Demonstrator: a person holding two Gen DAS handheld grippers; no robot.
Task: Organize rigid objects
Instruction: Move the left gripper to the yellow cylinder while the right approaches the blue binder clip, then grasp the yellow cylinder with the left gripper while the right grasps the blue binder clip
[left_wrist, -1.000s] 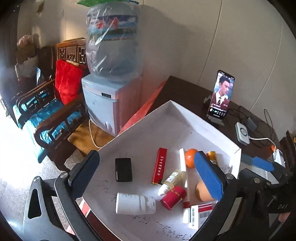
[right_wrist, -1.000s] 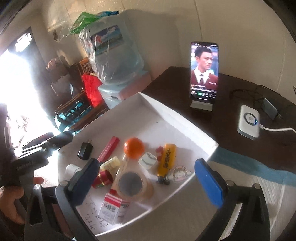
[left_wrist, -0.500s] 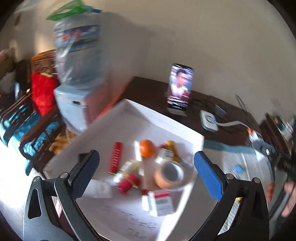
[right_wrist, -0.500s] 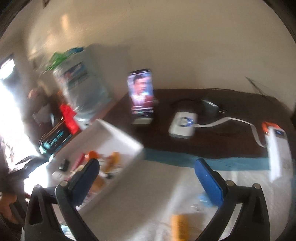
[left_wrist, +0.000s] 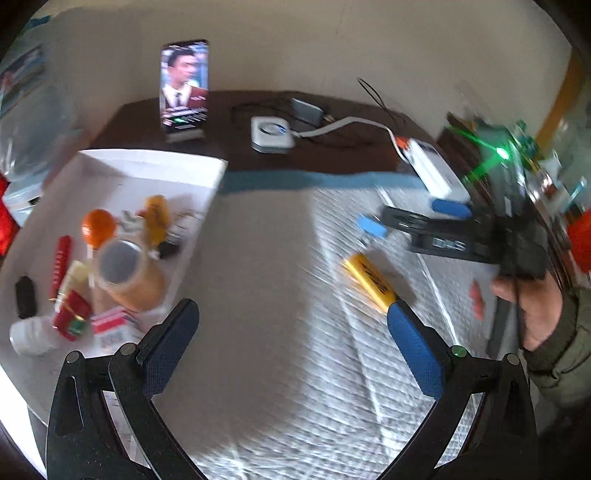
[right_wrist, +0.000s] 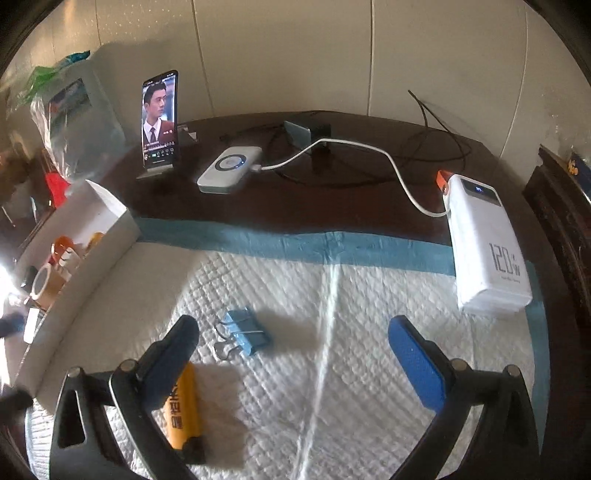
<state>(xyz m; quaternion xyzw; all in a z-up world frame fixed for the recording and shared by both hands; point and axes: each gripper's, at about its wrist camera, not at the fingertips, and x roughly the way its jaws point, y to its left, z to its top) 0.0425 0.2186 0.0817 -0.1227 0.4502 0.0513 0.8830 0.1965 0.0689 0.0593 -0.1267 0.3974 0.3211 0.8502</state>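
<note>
Dark tabletop (right_wrist: 332, 206) under a white quilted pad (right_wrist: 351, 332). Both views have swung off the white box (left_wrist: 207, 173) toward the pad, so the loose items look next. Left hand-held gripper (left_wrist: 291, 350) gapes, empty; right hand-held gripper (right_wrist: 293, 354) likewise. Yellow lighter (right_wrist: 183, 410) lies at its 8 o'clock, blue binder clip (right_wrist: 245, 332) at 11. Power bank (right_wrist: 484, 251) reads "120W"; lighter print illegible.

A lived-in home room is suggested: a dark wooden bench (right_wrist: 369, 206) is set against a plain wall, with a propped phone (right_wrist: 159, 122), charging power bank (right_wrist: 484, 243) and bagged water bottle (right_wrist: 74, 122).
</note>
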